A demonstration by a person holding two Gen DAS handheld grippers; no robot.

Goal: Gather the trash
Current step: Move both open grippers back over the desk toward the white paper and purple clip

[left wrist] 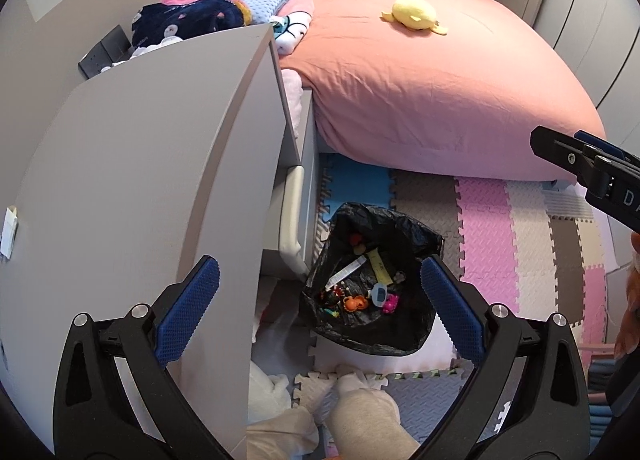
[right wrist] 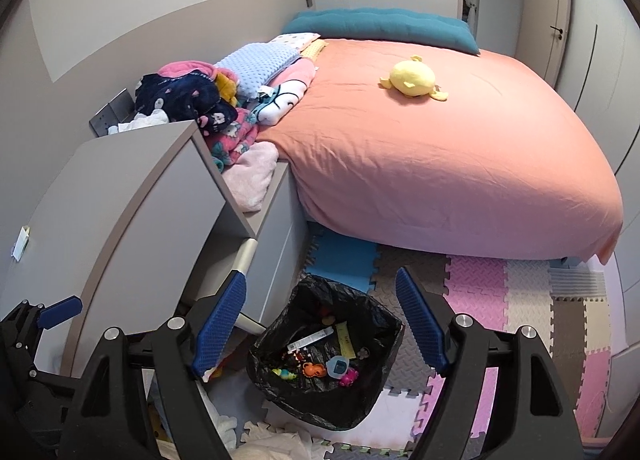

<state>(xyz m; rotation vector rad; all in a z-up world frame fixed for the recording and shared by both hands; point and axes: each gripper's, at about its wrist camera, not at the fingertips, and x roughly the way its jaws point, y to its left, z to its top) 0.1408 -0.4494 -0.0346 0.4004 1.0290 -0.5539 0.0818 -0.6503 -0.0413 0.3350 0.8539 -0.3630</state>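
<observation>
Left wrist view: the black plastic-lined trash bin [left wrist: 372, 280] stands on the floor, and serves as the landmark. Its liner is open at the top.

Contents of the bin:
- a white tube-shaped wrapper [left wrist: 347, 271] lying aslant;
- a yellow paper strip [left wrist: 380, 270] just beside the wrapper;
- a small orange plastic piece [left wrist: 353, 303];
- a pale blue round item [left wrist: 378, 294] touching a pink item [left wrist: 390, 304].
Several further small coloured pieces lie at the bottom; their kind cannot be told.

Left claw [left wrist: 320, 312]: both blue ribbed pads stand wide apart, nothing between them, framing the bin from above. Right claw [right wrist: 320, 324]: pads also apart, empty, above the same bin [right wrist: 326, 356]. The right claw's black body [left wrist: 592, 167] shows to the right of the bin in the left wrist view.

Surface and room:
- The bin rests on interlocking foam floor mats [left wrist: 488, 227] in pink, white, grey and blue.
- Left of the bin stands a grey bedside cabinet [left wrist: 160, 163], touching or nearly touching it.
- Behind the bin is a bed with a salmon-pink cover [left wrist: 420, 79]; a yellow plush toy [left wrist: 414, 13] lies on it, well apart from the bin.
- A pile of patterned clothes and blankets [right wrist: 224, 99] lies at the bed's edge behind the cabinet.
- A teal cushion [right wrist: 380, 25] lies at the far end.
- Below the bin, a person's trouser legs in light cloth [left wrist: 360, 416] are seen.
</observation>
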